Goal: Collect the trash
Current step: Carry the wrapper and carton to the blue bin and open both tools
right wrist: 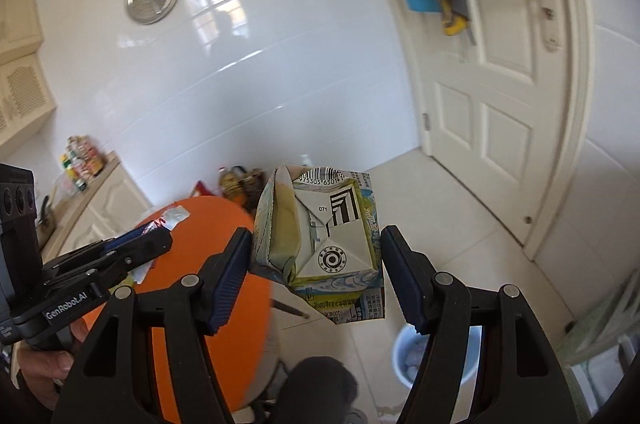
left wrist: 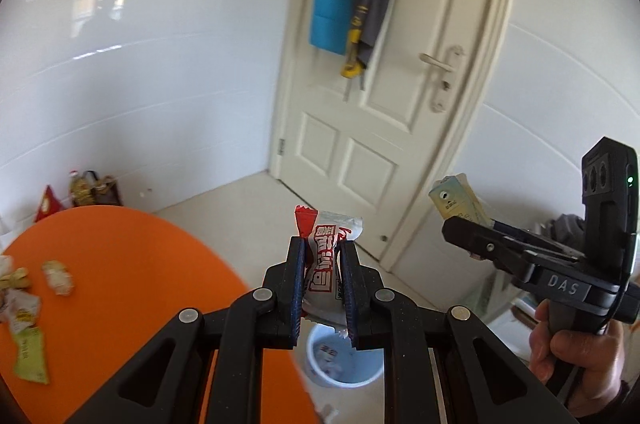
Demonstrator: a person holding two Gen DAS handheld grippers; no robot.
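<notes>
My left gripper [left wrist: 323, 248] is shut on a red and white snack wrapper [left wrist: 330, 230], which sticks up past the fingertips. Right below it on the floor stands a pale blue bin [left wrist: 314, 348] with some trash inside. My right gripper [right wrist: 317, 234] is shut on a folded drink carton [right wrist: 332, 244], bottom flaps and barcode facing the camera. In the left wrist view that gripper [left wrist: 460, 220] and its carton [left wrist: 456, 198] hang to the right. In the right wrist view the left gripper [right wrist: 160, 238] and wrapper [right wrist: 174, 216] are at the left, and the bin [right wrist: 400, 360] lies low on the right.
A round orange table [left wrist: 132, 264] on the left holds several loose wrappers [left wrist: 58, 276]. A white door [left wrist: 380, 128] with hung clothes closes the corner ahead. Bags [left wrist: 94, 188] sit against the tiled wall. A counter with bottles [right wrist: 80, 160] runs along the far left.
</notes>
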